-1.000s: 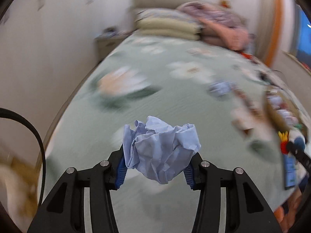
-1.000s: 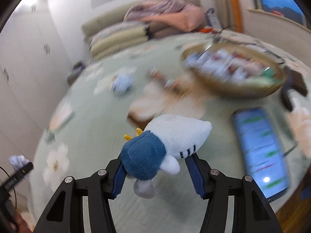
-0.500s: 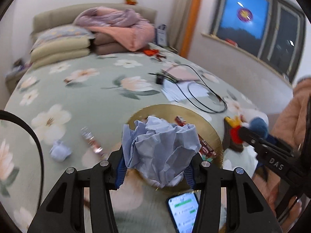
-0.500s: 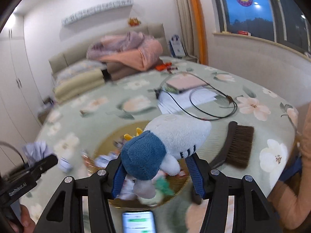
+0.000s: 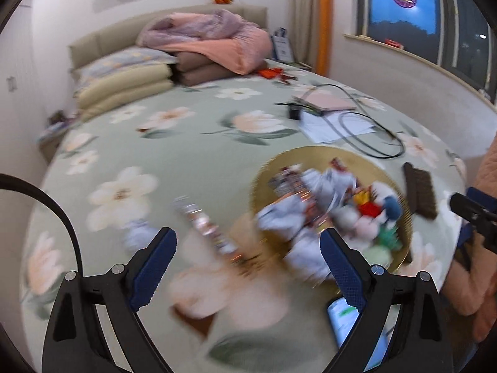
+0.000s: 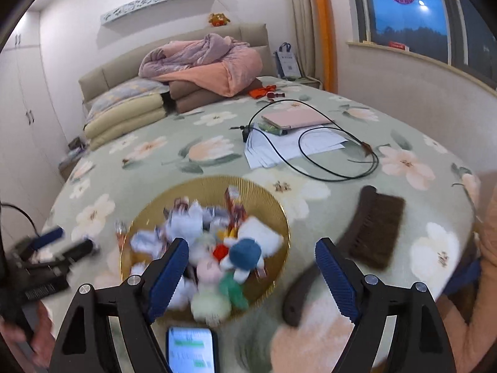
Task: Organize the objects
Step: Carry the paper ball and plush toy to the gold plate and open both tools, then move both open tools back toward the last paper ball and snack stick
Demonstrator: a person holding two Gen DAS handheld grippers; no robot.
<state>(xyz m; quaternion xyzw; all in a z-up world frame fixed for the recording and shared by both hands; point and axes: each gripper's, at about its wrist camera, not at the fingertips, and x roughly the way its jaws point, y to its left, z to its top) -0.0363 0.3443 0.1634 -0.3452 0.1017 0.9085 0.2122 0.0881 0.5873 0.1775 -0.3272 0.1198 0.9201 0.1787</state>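
The round golden woven basket [image 6: 281,214] sits low and centre in the right wrist view, heaped with crumpled pale-blue paper balls [image 6: 186,227], shiny snack wrappers, and a white plush toy with a blue head [image 6: 248,248] lying near its right rim. A pale green plush ball [image 6: 211,304] and a pink one rest at the near edge. In the left wrist view the same basket [image 5: 310,155] lies right of centre, badly blurred.

My right gripper [image 6: 251,267] is opening, its blue-padded jaws spread with nothing between them, the toy lying in the basket beyond. My left gripper [image 5: 247,256] is opening too, jaws wide and empty. A crumpled blue paper wad [image 5: 279,214] lies at the basket's near-left edge.

Just left of the basket a long shiny wrapper [image 5: 205,227] and one more small paper ball [image 5: 136,236] lie on the bed. A dark brown bristle brush [image 6: 372,233] lies right of the basket, and a lit smartphone [image 6: 191,351] shows at the bottom edge; its text is unreadable.

The surface is a sage-green bedspread with big cream flowers [image 6: 155,155]. Further up lie white papers, a pink notebook [image 6: 295,118] and a looped black cable [image 6: 341,155]. Stacked pillows and a pink quilt sit at the headboard, upper centre; a dark window with a round red decal fills the upper right.
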